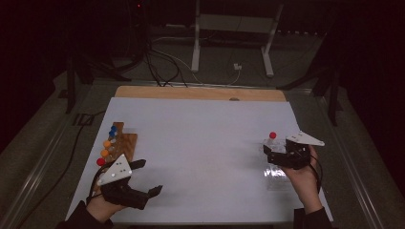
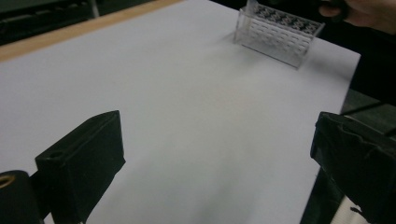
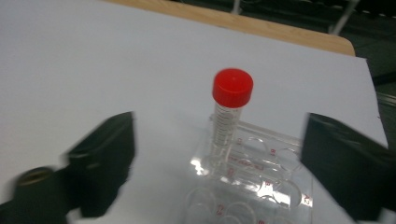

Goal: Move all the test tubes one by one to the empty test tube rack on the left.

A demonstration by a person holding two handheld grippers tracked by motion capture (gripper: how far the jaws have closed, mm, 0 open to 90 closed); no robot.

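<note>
White sheet (image 1: 205, 157) covers the table; a strip of bare wood tabletop (image 1: 200, 93) shows along its far edge. Beyond that, a dim room: grey floor, dark cables (image 1: 160, 64), and the white legs of a frame (image 1: 196, 47).

Nearest, at the left: left gripper (image 1: 145, 179), held low over the sheet, jaws wide apart with nothing between them. In the left gripper view, bare white sheet lies between the two black jaws. Just behind it, a wooden rack (image 1: 122, 143) stands on the sheet with a row of capped tubes (image 1: 107, 145): red cap nearest, then orange, then blue at the far end.

At the right: right gripper (image 1: 271, 150), over the clear plastic rack (image 1: 277, 179) near the sheet's right edge. Jaws apart, one to each side of the tube, neither pad touching it; nothing gripped.

Red-capped tube (image 3: 229, 116): clear body with printed graduations, bright red screw cap, standing upright in a well at the far end of the clear rack. Rack wells are marked with red numerals; the wells nearer the camera look vacant.
</note>
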